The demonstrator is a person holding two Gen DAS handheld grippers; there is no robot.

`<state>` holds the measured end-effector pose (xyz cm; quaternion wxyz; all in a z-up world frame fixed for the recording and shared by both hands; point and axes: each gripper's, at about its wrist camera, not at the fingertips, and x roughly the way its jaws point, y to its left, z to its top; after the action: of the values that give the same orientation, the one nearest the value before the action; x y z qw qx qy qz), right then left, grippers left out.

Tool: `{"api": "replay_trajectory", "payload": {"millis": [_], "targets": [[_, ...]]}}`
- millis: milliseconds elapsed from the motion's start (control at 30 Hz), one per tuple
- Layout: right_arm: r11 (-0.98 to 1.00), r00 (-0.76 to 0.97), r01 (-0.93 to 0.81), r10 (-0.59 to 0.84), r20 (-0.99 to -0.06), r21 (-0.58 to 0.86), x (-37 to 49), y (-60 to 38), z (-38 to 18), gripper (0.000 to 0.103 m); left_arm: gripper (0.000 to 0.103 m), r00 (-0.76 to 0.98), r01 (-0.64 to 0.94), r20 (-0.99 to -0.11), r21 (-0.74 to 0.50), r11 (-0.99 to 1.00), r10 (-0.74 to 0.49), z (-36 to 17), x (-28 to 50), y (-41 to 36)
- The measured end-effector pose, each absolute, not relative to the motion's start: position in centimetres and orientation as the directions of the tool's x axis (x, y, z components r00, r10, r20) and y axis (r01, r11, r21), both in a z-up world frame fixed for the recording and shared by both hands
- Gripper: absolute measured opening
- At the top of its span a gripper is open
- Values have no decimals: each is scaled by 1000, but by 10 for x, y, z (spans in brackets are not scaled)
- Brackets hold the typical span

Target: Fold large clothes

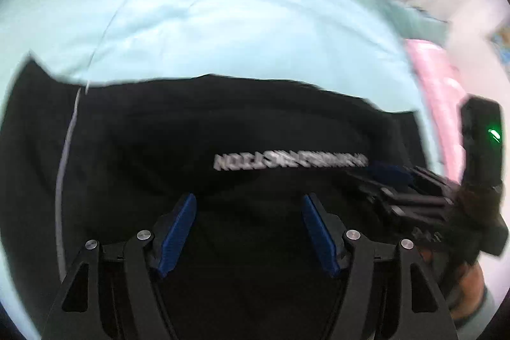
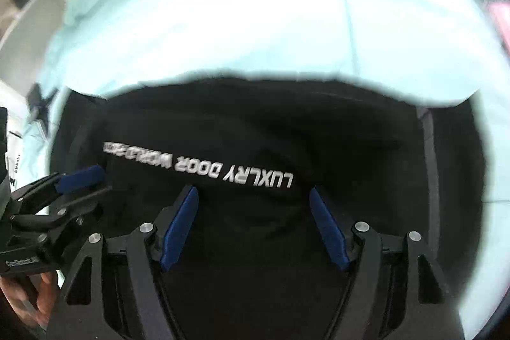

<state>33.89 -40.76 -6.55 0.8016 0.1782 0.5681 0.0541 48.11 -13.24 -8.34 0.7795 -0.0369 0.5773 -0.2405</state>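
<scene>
A black garment point(image 1: 223, 123) with white upside-down lettering point(image 1: 287, 161) lies on a pale mint sheet point(image 1: 223, 15); it also fills the right wrist view point(image 2: 271, 123), where the lettering point(image 2: 204, 165) reads "LUXLRY DOOR". My left gripper point(image 1: 248, 203) is open just above the cloth with nothing between its blue pads point(image 1: 178, 231). My right gripper point(image 2: 253, 196) is open over the cloth too, nothing held. The right gripper shows at the right of the left wrist view point(image 1: 411, 193), and the left gripper at the left of the right wrist view point(image 2: 63, 196).
The mint sheet point(image 2: 255, 21) spreads beyond the garment's far edge. A pink cloth point(image 1: 440, 85) lies at the right side of the sheet. A white wall and furniture point(image 2: 28, 5) lie past the sheet's left edge. A white cord point(image 1: 63, 168) runs down the garment's left side.
</scene>
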Motion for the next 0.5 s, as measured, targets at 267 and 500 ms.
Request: {"api": "replay_trajectory", "payload": {"millis": [267, 500], "targets": [[931, 411, 84, 292, -864, 355, 305, -415, -28, 77, 70, 250, 424, -872, -293, 857, -421, -60, 471, -131], [934, 444, -2, 322, -836, 358, 216, -414, 3, 77, 70, 170, 555, -841, -350, 755, -514, -23, 405, -71]]}}
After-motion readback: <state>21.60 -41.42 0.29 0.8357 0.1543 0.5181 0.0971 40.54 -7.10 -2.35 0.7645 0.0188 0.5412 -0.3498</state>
